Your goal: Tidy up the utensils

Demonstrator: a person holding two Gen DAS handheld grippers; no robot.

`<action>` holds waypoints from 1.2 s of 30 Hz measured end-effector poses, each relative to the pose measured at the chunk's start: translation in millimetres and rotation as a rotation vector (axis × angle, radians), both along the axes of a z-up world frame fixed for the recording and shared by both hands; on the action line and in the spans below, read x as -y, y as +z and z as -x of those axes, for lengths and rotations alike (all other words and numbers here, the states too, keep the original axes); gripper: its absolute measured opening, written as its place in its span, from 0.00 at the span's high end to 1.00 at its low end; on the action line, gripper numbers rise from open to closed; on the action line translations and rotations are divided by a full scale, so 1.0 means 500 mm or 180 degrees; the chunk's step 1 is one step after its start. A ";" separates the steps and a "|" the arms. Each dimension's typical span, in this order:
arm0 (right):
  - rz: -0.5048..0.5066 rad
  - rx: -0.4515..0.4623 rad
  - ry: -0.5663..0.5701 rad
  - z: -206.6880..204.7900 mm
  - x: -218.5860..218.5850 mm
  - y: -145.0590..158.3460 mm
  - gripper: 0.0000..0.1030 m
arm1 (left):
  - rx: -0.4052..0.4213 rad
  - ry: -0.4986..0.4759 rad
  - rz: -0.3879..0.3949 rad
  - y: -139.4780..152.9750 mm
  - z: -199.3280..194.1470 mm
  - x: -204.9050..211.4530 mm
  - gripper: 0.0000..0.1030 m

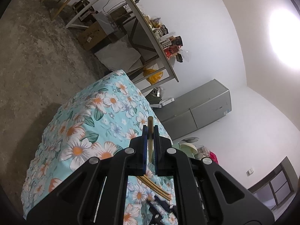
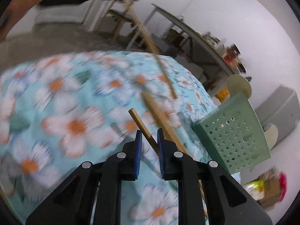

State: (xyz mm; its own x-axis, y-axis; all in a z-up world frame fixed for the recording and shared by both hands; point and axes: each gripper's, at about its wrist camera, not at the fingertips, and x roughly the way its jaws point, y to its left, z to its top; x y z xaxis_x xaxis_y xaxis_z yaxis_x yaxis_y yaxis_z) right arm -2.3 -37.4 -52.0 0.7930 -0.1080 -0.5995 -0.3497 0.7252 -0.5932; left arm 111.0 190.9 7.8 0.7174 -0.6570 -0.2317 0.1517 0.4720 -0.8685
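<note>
Left wrist view: the left tongs (image 1: 150, 131) are clamped on one wooden chopstick (image 1: 150, 140), which stands upright between the blue pads above the floral-clothed bench (image 1: 90, 116). More chopsticks (image 1: 155, 187) lie on the cloth below.

Right wrist view, blurred: the right tongs (image 2: 149, 136) stand slightly apart. A chopstick (image 2: 143, 126) passes diagonally between the pads; whether they press on it cannot be determined. A green perforated utensil basket (image 2: 232, 136) stands at the right.

green basket (image 2: 232, 136) blocking right, floral tabletop (image 2: 61, 101) open left
</note>
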 end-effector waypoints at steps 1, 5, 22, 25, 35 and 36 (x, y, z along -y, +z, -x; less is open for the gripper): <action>0.0095 -0.0011 0.0044 0.010 -0.006 -0.010 0.84 | 0.0000 -0.0005 -0.0002 0.001 0.001 0.001 0.96; 0.0253 -0.0042 0.0078 0.022 -0.019 -0.033 0.83 | 0.0000 -0.0021 -0.0013 0.002 0.002 0.006 0.96; -0.0620 0.0627 -0.0375 0.012 0.075 0.145 0.89 | 0.0843 -0.0152 -0.0344 0.167 0.063 0.053 0.96; -0.0839 0.0747 -0.0516 0.010 0.115 0.184 0.90 | 0.1056 -0.0267 -0.0317 0.216 0.077 0.074 0.96; -0.1512 0.0998 -0.0815 0.020 0.241 0.264 0.93 | 0.1563 -0.0646 -0.0483 0.345 0.102 0.186 0.96; -0.1619 0.1014 -0.0842 0.020 0.260 0.272 0.93 | 0.1575 -0.0665 -0.0504 0.350 0.101 0.197 0.96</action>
